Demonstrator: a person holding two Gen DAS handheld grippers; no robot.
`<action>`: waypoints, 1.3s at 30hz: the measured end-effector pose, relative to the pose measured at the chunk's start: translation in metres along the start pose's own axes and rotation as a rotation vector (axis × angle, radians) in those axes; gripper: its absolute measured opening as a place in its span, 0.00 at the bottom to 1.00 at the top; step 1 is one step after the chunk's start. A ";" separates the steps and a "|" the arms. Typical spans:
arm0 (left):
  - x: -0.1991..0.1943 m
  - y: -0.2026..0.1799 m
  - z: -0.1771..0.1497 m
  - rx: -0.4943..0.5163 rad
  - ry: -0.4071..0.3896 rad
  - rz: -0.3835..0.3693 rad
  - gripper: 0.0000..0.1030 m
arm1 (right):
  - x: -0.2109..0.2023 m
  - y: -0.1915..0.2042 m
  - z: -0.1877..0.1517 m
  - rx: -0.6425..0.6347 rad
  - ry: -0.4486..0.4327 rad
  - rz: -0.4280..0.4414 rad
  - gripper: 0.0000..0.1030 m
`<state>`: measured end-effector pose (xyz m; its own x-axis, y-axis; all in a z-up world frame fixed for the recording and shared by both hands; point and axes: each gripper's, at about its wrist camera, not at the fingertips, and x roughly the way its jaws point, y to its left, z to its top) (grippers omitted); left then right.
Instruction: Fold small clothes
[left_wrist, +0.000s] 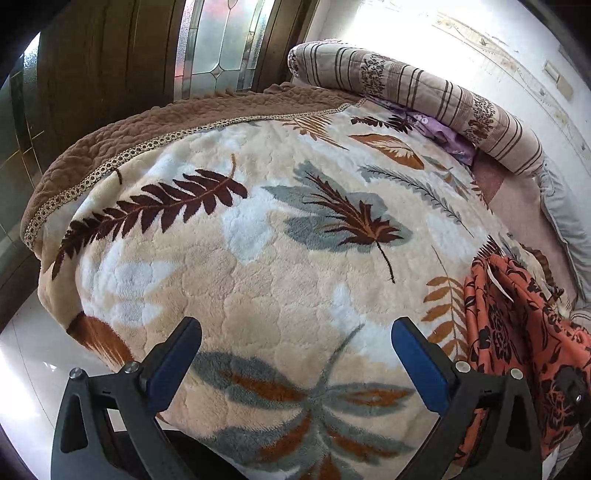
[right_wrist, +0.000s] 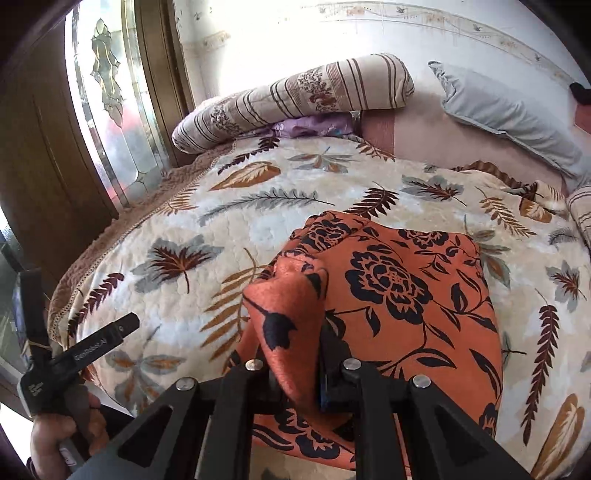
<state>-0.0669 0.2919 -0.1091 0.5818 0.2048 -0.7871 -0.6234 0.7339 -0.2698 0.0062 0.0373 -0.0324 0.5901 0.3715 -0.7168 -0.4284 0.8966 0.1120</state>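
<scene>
An orange garment with black flowers (right_wrist: 406, 288) lies on the leaf-patterned blanket (right_wrist: 229, 229) of the bed. My right gripper (right_wrist: 295, 373) is shut on a bunched fold of the garment and holds it up above the rest of the cloth. In the left wrist view the garment (left_wrist: 517, 332) hangs at the right edge. My left gripper (left_wrist: 295, 347) is open and empty over the blanket (left_wrist: 258, 240), left of the garment. The left gripper also shows in the right wrist view (right_wrist: 74, 343), held in a hand at the bed's left edge.
A striped rolled quilt (right_wrist: 295, 96) and a grey pillow (right_wrist: 509, 114) lie at the head of the bed, with purple cloth (right_wrist: 314, 127) beneath the quilt. A wooden door with patterned glass (right_wrist: 107, 103) stands to the left. White floor (left_wrist: 33, 369) lies beside the bed.
</scene>
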 end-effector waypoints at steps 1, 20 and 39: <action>0.000 -0.001 0.000 0.001 0.004 -0.004 0.99 | 0.003 0.004 -0.006 -0.008 0.009 0.012 0.12; -0.057 -0.104 -0.039 0.255 0.071 -0.384 0.99 | -0.042 -0.038 -0.082 0.091 -0.062 0.187 0.71; 0.001 -0.137 -0.065 0.257 0.320 -0.290 0.18 | -0.057 -0.122 -0.086 0.379 -0.122 0.201 0.71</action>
<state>-0.0148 0.1499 -0.1090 0.4979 -0.2108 -0.8412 -0.2874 0.8751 -0.3894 -0.0344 -0.1146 -0.0645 0.6070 0.5529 -0.5709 -0.2753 0.8201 0.5016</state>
